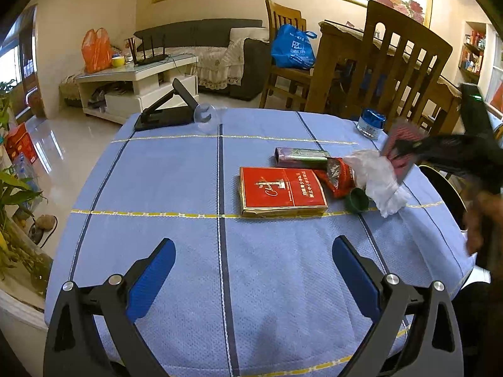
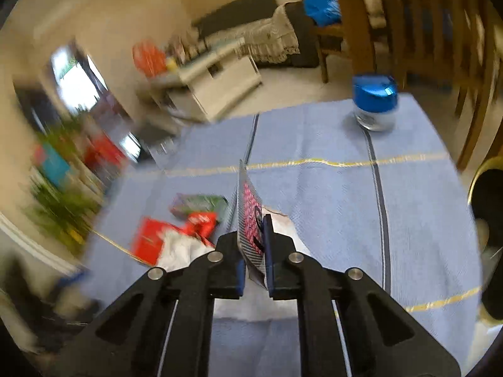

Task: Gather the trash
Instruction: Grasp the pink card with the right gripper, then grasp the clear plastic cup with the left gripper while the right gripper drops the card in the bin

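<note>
My right gripper is shut on a flat red-patterned packet, held on edge above the blue tablecloth; the packet also shows in the left wrist view. Below it lies a crumpled white tissue, a red wrapper, a green bottle cap, a purple-green packet and a red cigarette box. My left gripper is open and empty, low over the near part of the tablecloth.
A blue-lidded glass jar stands at the far right of the table, also in the right wrist view. A black phone stand and a clear cup sit at the far edge. Wooden chairs stand behind. A dark bin is at the right.
</note>
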### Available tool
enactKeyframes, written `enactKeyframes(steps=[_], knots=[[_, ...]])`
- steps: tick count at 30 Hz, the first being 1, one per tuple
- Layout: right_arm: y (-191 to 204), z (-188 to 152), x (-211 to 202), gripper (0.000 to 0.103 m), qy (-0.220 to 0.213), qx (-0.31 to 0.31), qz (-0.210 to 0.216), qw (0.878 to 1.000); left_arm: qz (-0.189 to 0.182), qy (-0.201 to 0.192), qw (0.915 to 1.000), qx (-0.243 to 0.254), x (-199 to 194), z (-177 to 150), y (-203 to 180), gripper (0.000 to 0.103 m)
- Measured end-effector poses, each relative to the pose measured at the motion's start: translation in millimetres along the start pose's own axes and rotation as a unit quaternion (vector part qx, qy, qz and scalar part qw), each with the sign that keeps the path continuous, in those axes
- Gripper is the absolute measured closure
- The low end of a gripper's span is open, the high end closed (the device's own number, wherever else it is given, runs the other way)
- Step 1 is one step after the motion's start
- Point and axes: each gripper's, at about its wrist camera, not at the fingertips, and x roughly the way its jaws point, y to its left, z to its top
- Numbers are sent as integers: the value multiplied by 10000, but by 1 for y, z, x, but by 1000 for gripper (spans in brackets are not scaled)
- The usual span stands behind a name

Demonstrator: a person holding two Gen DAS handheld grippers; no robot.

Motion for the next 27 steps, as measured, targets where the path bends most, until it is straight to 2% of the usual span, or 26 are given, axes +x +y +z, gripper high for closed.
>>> enactKeyframes(steps=[3,6,9,14,18,20,22,27], knots=[[-50,8,-31,93,-267,875,874,9920,-22,51,10000,22,6,6,-1,7],[-85,11,-47,93,-392,1397,1372,9798,-129,72,9999,-20,15,23,1,7],[-121,5,-56,93,-543,1705,1412,9737,-168,27,9998,-54,29,50,6,7],[-160,-15,-48,93,-539,2252,1625,9592,197,-11,9993,-329,80,120,32,7],[-158,-7,-55,93,-615,2023,1601,9642,511,77,9954,-806,132,162,56,7],[-155,-5,-53,92,-608,1965,1646,9647,450,99,9937,-1026,149,172,64,7],[-154,-5,-48,92,-524,1969,1670,9647,630,164,9922,-1065,163,178,68,7],[-148,-6,-46,92,-480,1942,1759,9639,710,395,9907,-1096,189,181,79,7]])
